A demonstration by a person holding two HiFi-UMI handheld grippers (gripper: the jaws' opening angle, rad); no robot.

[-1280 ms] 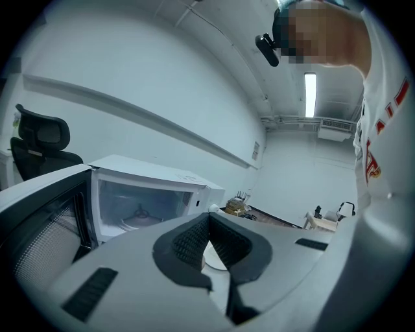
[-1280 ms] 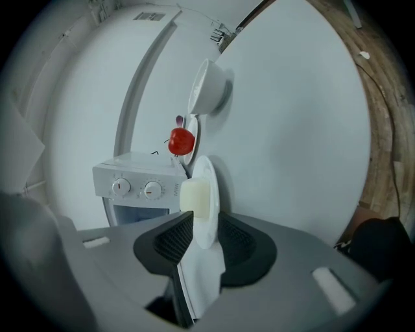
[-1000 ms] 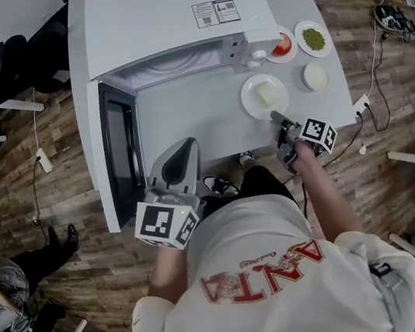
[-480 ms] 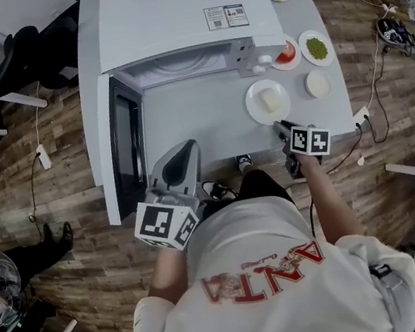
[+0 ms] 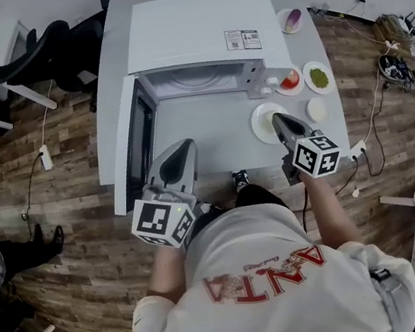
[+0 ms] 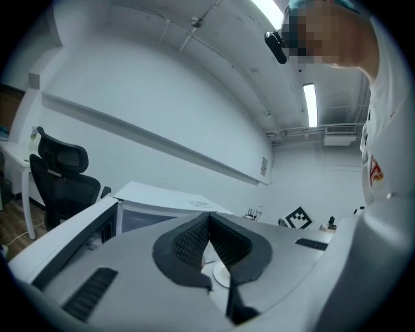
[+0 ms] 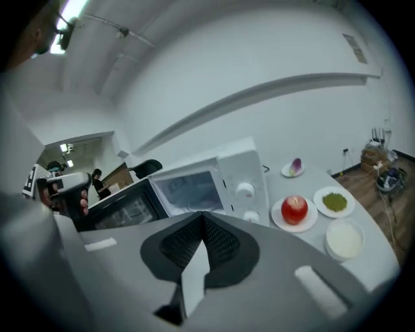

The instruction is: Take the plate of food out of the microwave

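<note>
The white microwave point(image 5: 202, 40) stands at the back of the grey table point(image 5: 195, 136), its door point(image 5: 140, 141) swung open to the left and its cavity point(image 5: 197, 82) holding only the turntable. The plate of food point(image 5: 262, 122), white with a pale block on it, rests on the table in front of the microwave's controls. My right gripper point(image 5: 277, 120) hovers over that plate's right part, shut with nothing in it; its tips point(image 7: 203, 217) meet. My left gripper point(image 5: 178, 154) is held near the table's front edge, also shut and empty point(image 6: 209, 218).
Right of the microwave sit a plate with a red apple point(image 5: 290, 79), a dish of green food point(image 5: 319, 77), a white dish point(image 5: 316, 109) and a plate with a purple onion point(image 5: 292, 20). Black chairs point(image 5: 46, 50) stand at the far left. Cables point(image 5: 368, 134) lie on the floor right.
My right gripper has come up from the plate's front edge and now hangs over the plate. The plate has stayed on the table. The left gripper has barely moved.
</note>
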